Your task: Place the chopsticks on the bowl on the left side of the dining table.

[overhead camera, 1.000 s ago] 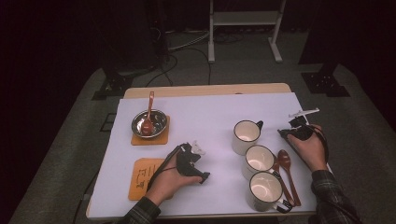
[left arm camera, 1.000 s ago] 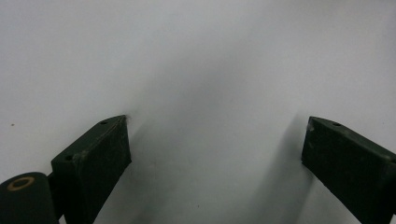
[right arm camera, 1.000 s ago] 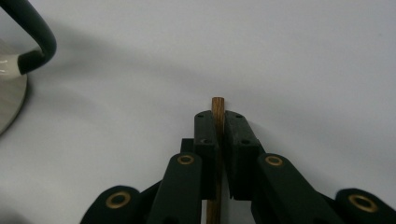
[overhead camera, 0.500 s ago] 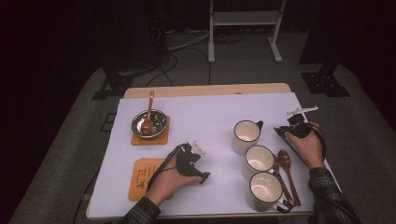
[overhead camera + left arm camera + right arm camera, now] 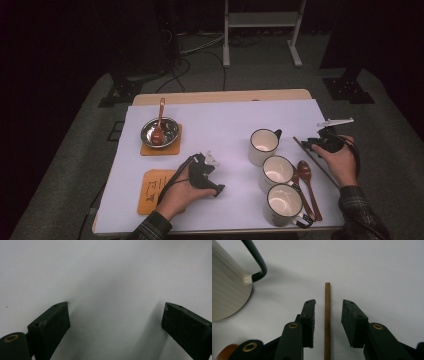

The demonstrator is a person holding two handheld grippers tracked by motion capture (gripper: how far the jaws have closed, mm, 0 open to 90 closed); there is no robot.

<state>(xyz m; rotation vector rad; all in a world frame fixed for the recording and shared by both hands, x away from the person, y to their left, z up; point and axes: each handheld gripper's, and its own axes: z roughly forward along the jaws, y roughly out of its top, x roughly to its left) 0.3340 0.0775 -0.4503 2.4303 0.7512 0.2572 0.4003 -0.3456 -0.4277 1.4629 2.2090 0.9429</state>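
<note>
A thin wooden stick [image 5: 327, 322] lies on the white table cover between the jaws of my right gripper [image 5: 329, 302]. The jaws have just been opening and stand apart from the stick on both sides. From above, the right gripper [image 5: 309, 143] sits at the table's right edge over the far end of the stick [image 5: 327, 175], just right of the farthest mug [image 5: 262, 145]. My left gripper [image 5: 215, 172] rests near the front middle of the table. Its jaws [image 5: 116, 306] are wide open over bare white cover.
Three white mugs run in a row at the right: the farthest, a middle mug [image 5: 278, 171] and a near mug [image 5: 283, 204]. Two wooden spoons [image 5: 306, 175] lie beside them. At the left a metal bowl [image 5: 160, 131] holds a spoon on a coaster; another coaster [image 5: 152, 185] lies at the front left.
The right gripper's jaws have opened off the stick and the right hand has shifted slightly. The left hand has stayed where it was.
</note>
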